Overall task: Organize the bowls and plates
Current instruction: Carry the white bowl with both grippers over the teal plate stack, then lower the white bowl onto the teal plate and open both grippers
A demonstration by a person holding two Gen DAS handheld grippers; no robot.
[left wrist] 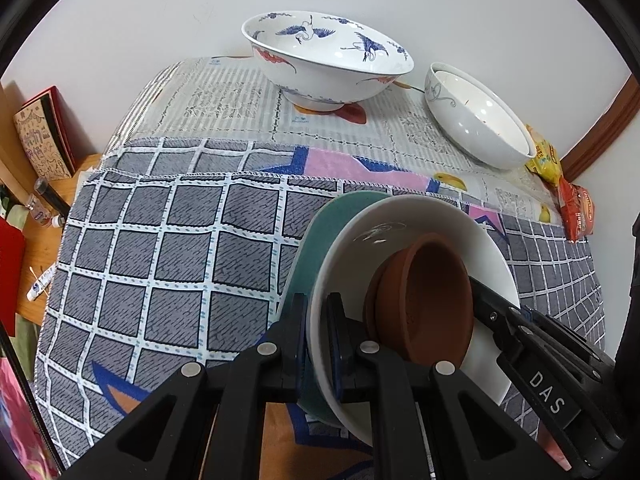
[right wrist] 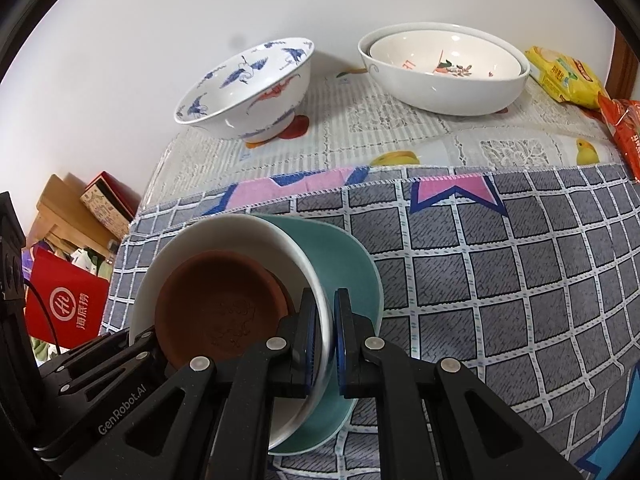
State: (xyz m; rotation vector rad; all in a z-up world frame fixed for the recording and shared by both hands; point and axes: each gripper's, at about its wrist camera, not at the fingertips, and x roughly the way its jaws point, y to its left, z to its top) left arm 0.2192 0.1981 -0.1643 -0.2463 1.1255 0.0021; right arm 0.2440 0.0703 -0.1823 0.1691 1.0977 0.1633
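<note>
Above the grid-patterned cloth (left wrist: 160,260) on the surface, left hand-held gripper (left wrist: 318,344) and right hand-held gripper (right wrist: 326,340) each clamp opposite rims of a plate stack (left wrist: 352,248), teal under white, carrying brown saucers (left wrist: 424,300), with 2 bowls behind.

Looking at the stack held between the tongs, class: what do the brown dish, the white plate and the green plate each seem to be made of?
Brown dish: probably unglazed terracotta; matte, grainy, no shine.
White plate: likely glazed ceramic or porcelain; smooth, with bright reflections.
Green plate: probably ceramic with a teal glaze; even colour, soft sheen, though melamine cannot be ruled out.
</note>
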